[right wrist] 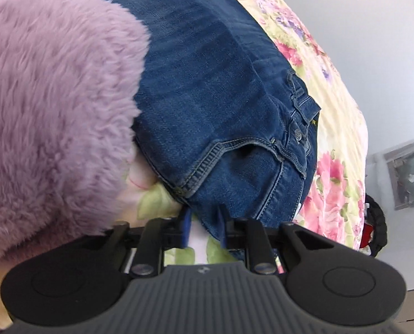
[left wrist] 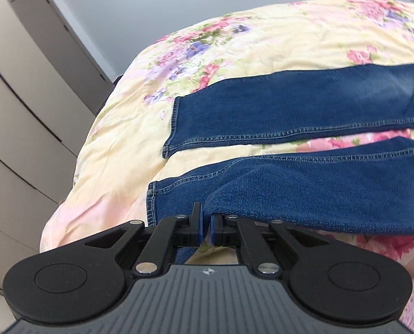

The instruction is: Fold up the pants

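Blue denim pants (left wrist: 304,105) lie spread on a bed under a floral quilt (left wrist: 262,41), both legs running side by side, hems toward the bed's edge. Left gripper (left wrist: 206,229): fingers nearly closed, pinching a raised fold of the nearer leg just behind its hem; cloth lifts off the quilt there. Right gripper (right wrist: 204,228) sits at the waist end, fingers partly apart with the pants' edge near the front pocket (right wrist: 234,150) between them; cannot tell whether they grip it. A fuzzy lilac sleeve (right wrist: 53,111) covers the left of the right wrist view. Beige wardrobe (left wrist: 17,111) beside the bed.
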The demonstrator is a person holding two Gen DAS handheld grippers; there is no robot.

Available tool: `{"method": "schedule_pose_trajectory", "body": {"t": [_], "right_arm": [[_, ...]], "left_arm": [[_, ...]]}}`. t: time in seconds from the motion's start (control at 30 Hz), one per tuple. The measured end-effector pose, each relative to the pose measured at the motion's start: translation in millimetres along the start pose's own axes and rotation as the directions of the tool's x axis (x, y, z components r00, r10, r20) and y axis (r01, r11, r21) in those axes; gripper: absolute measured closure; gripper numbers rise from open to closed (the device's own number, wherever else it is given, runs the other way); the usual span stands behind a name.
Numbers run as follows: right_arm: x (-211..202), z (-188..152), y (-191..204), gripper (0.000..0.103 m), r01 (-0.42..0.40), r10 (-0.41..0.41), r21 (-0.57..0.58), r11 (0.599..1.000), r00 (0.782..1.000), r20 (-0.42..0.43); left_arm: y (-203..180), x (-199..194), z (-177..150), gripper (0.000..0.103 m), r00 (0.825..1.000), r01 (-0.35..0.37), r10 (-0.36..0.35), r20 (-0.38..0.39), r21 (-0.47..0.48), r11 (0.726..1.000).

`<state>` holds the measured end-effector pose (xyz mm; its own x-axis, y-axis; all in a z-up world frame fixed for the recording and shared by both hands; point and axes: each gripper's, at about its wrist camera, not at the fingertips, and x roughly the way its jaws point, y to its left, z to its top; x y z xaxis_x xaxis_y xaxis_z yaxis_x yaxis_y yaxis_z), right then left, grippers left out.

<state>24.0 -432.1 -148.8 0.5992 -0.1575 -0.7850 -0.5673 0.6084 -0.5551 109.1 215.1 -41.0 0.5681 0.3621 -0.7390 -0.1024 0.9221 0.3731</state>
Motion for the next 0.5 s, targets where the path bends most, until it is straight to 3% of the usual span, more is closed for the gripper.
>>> {"method": "schedule_pose_trajectory", "body": {"t": [0.07,0.2,0.37,0.43,0.5], "right_arm": [[-2.0,1.4,-5.6,0.100,0.025,-0.026,0.059,0.998,1.000,0.012],[-26.3,10.9,-20.7,0.103,0.108,-0.123,0.160,0.981,0.989,0.083],[-61.1,35.5,-61.7,0.103,0.248,-0.297,0.258,0.934,0.940,0.170],[-75.9,46.9,-88.1,0.103,0.263,-0.339,0.327,0.907,0.919,0.200],[-83.8,58.3,-110.0,0.103,0.243,-0.346,0.394,0.886,0.914,0.214]], "left_arm": [[1.2,3.4,-0.8,0.098,1.000,0.000,0.000,0.005,-0.027,1.000],[4.5,-1.7,3.1,0.098,1.000,-0.014,0.016,0.026,-0.076,0.997],[19.5,-24.3,20.8,0.099,0.995,-0.034,0.045,0.091,-0.118,0.992],[28.0,-36.1,30.1,0.099,0.993,-0.027,0.042,0.110,-0.134,0.991],[34.4,-37.7,40.0,0.099,0.994,-0.017,0.033,0.108,-0.141,0.990]]}}
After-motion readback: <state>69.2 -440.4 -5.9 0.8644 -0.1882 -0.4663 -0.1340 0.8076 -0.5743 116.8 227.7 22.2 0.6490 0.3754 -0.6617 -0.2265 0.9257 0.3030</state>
